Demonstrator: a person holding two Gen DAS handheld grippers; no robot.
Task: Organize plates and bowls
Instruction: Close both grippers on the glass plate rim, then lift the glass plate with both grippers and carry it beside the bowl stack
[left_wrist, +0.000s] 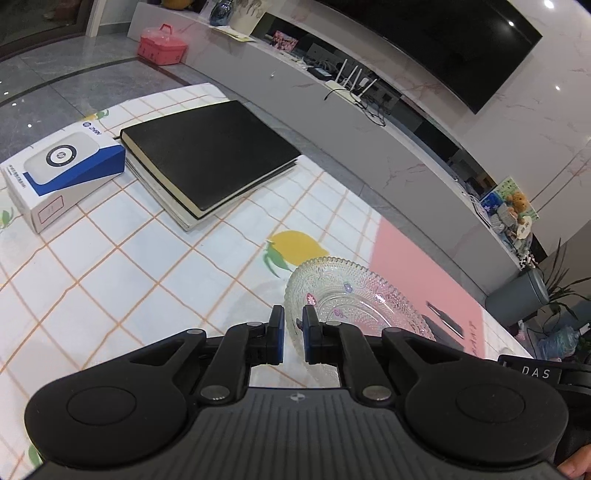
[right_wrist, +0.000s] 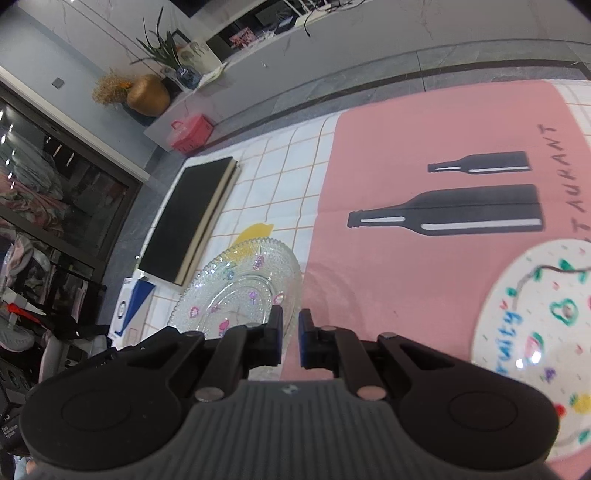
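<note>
Clear pressed-glass plate (left_wrist: 354, 295) with a beaded, scalloped rim and small pink and purple flower marks sits at the lower centre of the left wrist view, tilted with its far rim raised. In the right wrist view the same plate (right_wrist: 240, 291) lies left of centre, over the seam between the checked cloth and the pink mat.

Largest is the table covering: a glossy white tablecloth (left_wrist: 129, 266) with an orange grid and a printed yellow lemon, joined on the right by a smooth pink mat (right_wrist: 406, 140) printed with two black bottles and dark lettering. Across the upper part of the left wrist view runs a long pale marble-look ledge (left_wrist: 369, 122) beneath a dark curved screen (left_wrist: 443, 48), above grey floor tiles.

A flat black rectangular book (left_wrist: 210, 155) lies on a white pad at the upper left of centre, just beside a white and blue cardboard box (left_wrist: 62, 166). A round white ceramic plate (right_wrist: 535, 339) with coloured fruit drawings fills the lower right of the right wrist view.

The left gripper (left_wrist: 293, 325) is clenched on the glass plate's near rim, its blue-lined pads at either side of the edge. The right gripper (right_wrist: 290, 328) is clamped on the same plate's rim.
</note>
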